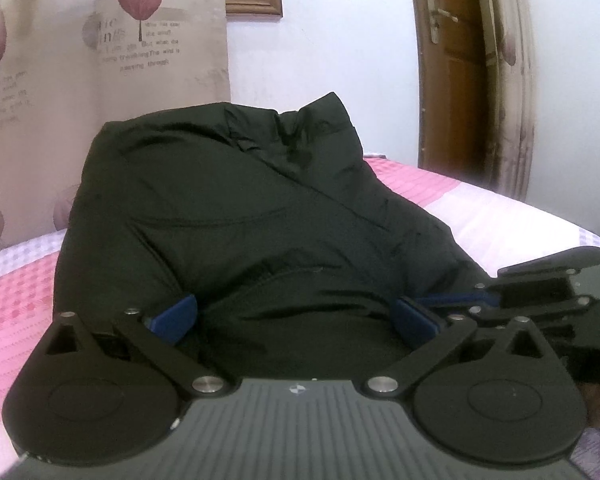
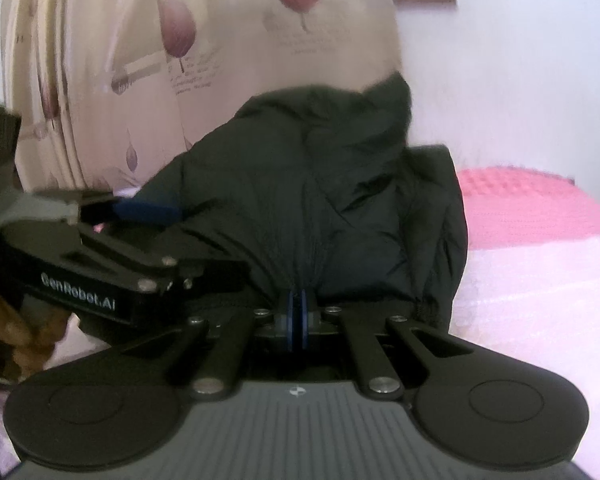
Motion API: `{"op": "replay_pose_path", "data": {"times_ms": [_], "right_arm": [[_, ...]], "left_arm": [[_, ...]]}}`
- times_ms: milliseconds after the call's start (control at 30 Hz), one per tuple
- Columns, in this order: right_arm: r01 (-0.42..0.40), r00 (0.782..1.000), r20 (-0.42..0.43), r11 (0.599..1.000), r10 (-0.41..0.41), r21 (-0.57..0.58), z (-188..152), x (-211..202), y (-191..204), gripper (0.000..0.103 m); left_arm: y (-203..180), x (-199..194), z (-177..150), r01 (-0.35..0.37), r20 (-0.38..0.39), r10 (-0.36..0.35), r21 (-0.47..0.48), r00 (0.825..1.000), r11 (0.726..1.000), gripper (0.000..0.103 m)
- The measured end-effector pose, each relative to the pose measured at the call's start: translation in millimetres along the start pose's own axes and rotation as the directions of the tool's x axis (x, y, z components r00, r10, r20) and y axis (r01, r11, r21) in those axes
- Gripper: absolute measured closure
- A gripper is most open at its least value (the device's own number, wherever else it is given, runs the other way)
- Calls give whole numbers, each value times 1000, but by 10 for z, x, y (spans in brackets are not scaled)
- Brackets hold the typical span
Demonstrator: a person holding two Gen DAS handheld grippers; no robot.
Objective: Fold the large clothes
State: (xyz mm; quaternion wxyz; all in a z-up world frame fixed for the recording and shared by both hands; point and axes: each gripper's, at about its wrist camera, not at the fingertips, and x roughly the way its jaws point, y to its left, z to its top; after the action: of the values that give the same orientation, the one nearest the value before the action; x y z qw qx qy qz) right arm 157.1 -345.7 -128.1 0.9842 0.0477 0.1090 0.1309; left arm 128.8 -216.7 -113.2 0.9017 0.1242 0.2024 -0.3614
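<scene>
A bulky black padded jacket lies heaped on a bed covered by a pink-and-white checked bedspread, its collar end rising at the far side toward a pale wall. In the left wrist view, the left gripper stands with its jaws spread wide, the two blue pads set well apart on either side of the jacket's near edge; dark cloth bulges between them, but neither pad presses on it. To its right, the right gripper reaches in from the side. In the right wrist view, the right gripper is clamped tight, its blue pads squeezed together on a gathered pinch of the jacket's near hem, from which creases fan upward. The left gripper shows at that view's left edge, one blue pad against the fabric's side, with part of a person's hand beneath it. A beige curtain printed with mauve leaves hangs behind the bed on the left, and a brown wooden door stands at far right.
</scene>
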Motion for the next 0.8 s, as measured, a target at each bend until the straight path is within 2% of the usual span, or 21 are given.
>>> {"op": "replay_pose_path", "data": {"times_ms": [167, 267, 433, 600, 700, 800], "right_arm": [[-22, 999, -49, 999, 23, 29, 165, -51, -45, 98], [-14, 1000, -1, 999, 14, -29, 438, -177, 20, 98], [-67, 996, 52, 986, 76, -153, 1067, -91, 261, 98], [-150, 988, -17, 937, 153, -316, 1563, 556, 677, 98], [-181, 983, -81, 917, 163, -355, 1765, 1070, 853, 98], [-177, 980, -145, 926, 135, -334, 1884, 1540, 907, 98]], "left_arm": [[10, 9, -17, 12, 0, -12, -7, 1000, 1000, 0], [3, 3, -18, 17, 2, -17, -9, 1000, 1000, 0], [-15, -1, -20, 22, 6, -22, -18, 1000, 1000, 0], [-22, -9, -51, 27, 16, -26, -26, 1000, 999, 0], [-21, -10, -67, 31, 22, -30, -29, 999, 999, 0], [-13, -16, -90, 39, 30, -38, -42, 999, 998, 0]]}}
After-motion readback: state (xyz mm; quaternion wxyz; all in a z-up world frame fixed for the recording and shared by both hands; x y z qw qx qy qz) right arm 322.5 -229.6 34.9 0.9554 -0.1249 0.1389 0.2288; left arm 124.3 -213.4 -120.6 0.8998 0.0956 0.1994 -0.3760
